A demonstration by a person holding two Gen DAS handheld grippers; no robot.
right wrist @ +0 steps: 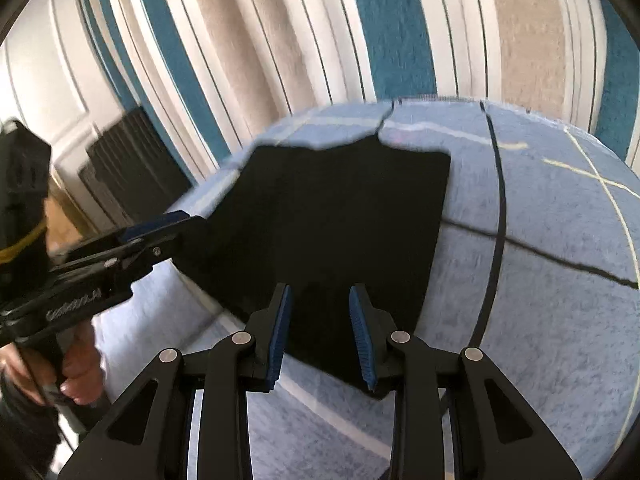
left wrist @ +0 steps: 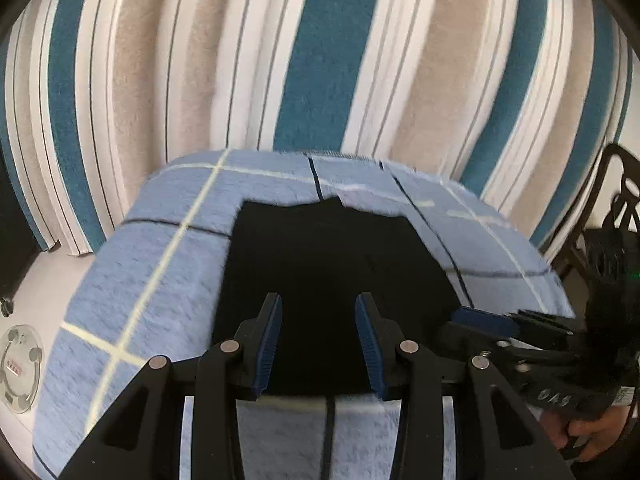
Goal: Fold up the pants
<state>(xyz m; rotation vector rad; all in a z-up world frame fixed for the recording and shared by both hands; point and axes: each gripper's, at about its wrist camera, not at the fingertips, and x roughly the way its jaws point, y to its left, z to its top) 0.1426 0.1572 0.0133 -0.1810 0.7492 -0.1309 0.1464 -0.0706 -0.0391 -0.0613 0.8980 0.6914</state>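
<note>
While both jaws stand apart, left gripper (left wrist: pixel 319 340) and right gripper (right wrist: pixel 321 332) hover above folded black pants (left wrist: pixel 332 264) on light-blue checked blanket (left wrist: pixel 160 264)

Pants (left wrist: pixel 320 256) flat on blanket (left wrist: pixel 160 264), curtain (left wrist: pixel 320 60) behind, chair (left wrist: pixel 612 208) right

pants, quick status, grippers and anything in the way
Left gripper and right gripper open, nothing pinched. Black pants folded flat on blue blanket. Nothing in the way.
</note>
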